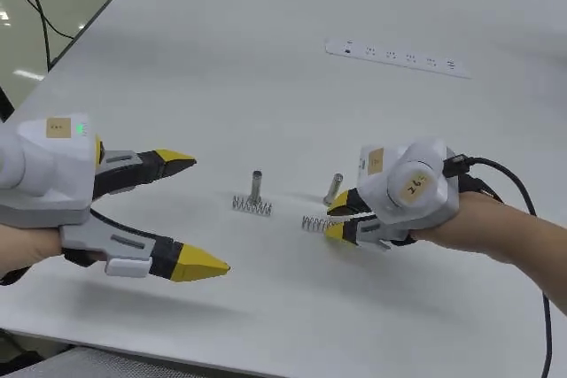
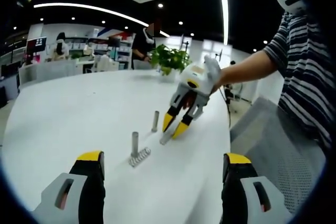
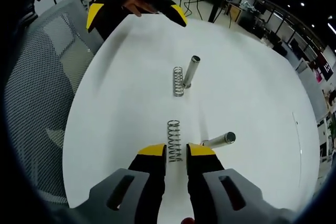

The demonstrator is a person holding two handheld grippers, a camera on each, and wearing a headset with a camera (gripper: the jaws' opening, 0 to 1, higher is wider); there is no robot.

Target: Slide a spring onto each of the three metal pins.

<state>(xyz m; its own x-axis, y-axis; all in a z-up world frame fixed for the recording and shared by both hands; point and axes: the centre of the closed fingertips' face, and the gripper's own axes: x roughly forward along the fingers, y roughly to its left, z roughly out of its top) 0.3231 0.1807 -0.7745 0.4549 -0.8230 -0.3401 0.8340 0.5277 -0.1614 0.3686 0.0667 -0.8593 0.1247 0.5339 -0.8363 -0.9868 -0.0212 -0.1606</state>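
Left gripper (image 1: 189, 212) nearest, jaws spread wide, empty, above the table (image 1: 266, 59). Right gripper (image 3: 177, 153) low, jaws drawn close about the near end of a spring (image 3: 174, 136) lying flat; cannot tell if it is truly gripped. Bare pin (image 3: 219, 140) just beside it. Farther pin (image 3: 191, 70) has a second spring (image 3: 178, 81) lying at its foot. Step, likely: picking up. Next: lift, align coil over pin top.

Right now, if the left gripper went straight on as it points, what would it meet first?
Probably the spring lying at the foot of the nearer upright pin, then the pin itself. Both sit a little left of centre for the left gripper, so it's uncertain.
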